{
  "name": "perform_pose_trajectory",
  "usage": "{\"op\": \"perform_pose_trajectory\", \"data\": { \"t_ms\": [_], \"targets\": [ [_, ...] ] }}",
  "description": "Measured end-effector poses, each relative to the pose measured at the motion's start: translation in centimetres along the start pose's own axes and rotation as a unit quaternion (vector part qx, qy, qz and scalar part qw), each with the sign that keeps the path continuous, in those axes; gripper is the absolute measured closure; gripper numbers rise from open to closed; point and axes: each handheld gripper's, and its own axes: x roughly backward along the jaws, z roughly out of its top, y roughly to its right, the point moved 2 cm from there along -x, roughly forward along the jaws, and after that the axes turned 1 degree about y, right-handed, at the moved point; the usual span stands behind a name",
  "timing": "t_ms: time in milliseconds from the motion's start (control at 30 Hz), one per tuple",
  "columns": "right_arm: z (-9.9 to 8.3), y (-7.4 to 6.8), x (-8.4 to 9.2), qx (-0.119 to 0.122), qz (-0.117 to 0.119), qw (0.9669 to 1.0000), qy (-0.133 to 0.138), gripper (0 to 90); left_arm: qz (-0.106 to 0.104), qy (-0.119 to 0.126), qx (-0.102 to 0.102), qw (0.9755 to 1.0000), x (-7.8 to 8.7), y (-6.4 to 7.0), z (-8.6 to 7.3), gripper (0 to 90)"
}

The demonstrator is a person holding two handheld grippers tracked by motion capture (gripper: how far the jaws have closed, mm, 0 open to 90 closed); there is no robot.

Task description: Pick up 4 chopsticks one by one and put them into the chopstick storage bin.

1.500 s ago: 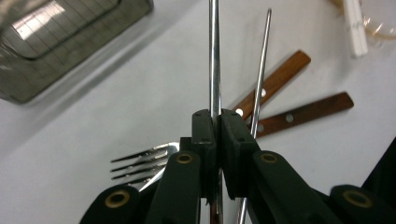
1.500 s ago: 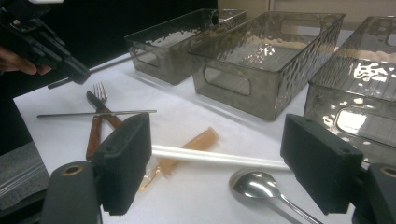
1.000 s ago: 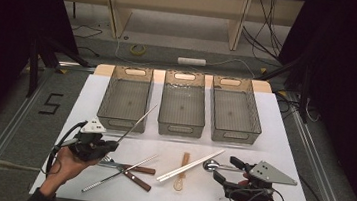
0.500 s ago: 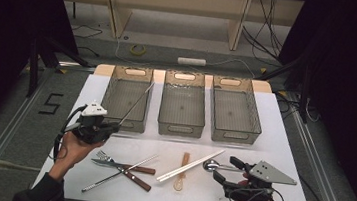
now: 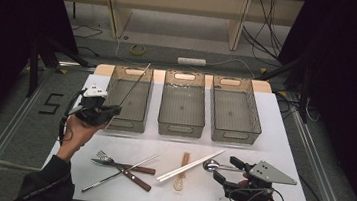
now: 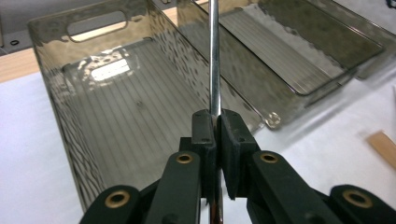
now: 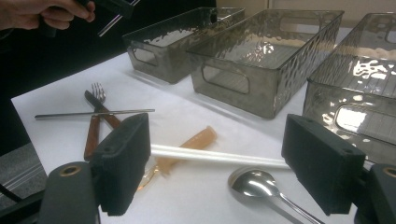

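Observation:
My left gripper (image 5: 110, 111) is shut on a thin metal chopstick (image 5: 136, 83), held just off the near left corner of the left bin (image 5: 118, 85). The stick slants up and away over that bin. In the left gripper view the pads (image 6: 204, 130) pinch the metal chopstick (image 6: 214, 56) above the left bin (image 6: 56, 98). My right gripper (image 5: 225, 169) rests at the table's front right, open around the bowl of a metal spoon (image 5: 211, 165). In the right gripper view the spoon (image 7: 254, 182) lies between the wide-apart jaws of the right gripper (image 7: 222, 163).
The middle bin (image 5: 179, 127) and right bin (image 5: 233, 134) stand beside the left one. On the white table (image 5: 273, 140) lie white chopsticks (image 5: 191, 165), an amber spoon (image 5: 182, 174), a fork (image 5: 104, 157), a wooden-handled knife (image 5: 133, 177) and a second metal chopstick (image 5: 102, 181).
My left hand has carried the metal chopstick away from the cutlery pile, up and toward the left bin. The right gripper has stayed in place.

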Motion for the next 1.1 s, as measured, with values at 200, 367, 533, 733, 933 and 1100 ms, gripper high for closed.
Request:
{"op": "perform_pose_trajectory", "data": {
  "t_ms": [200,367,533,733,933,1100],
  "targets": [
    [0.0,0.0,0.0,0.000,0.000,1.0000,0.000,24.7,0.013,-0.001,0.006,0.9999,-0.8,-1.1,1.1,84.2],
    [0.0,0.0,0.0,-0.001,0.001,1.0000,0.000,24.7,0.025,0.001,0.010,0.9996,-1.4,-2.0,2.2,84.1],
    [0.0,0.0,0.0,-0.001,0.001,1.0000,0.000,24.7,0.033,0.006,0.018,0.9993,-1.9,-2.9,3.1,84.2],
    [0.0,0.1,0.0,-0.002,0.002,1.0000,-0.001,24.7,0.046,0.000,0.021,0.9987,-2.7,-4.0,3.8,84.1],
    [0.0,0.1,0.0,-0.001,0.003,1.0000,-0.002,24.8,0.053,-0.009,0.037,0.9979,-3.8,-4.8,3.9,84.1],
    [-0.1,0.1,0.0,-0.002,0.004,1.0000,0.000,24.8,0.057,-0.023,0.040,0.9973,-4.8,-5.0,3.5,84.1]
  ]
}}
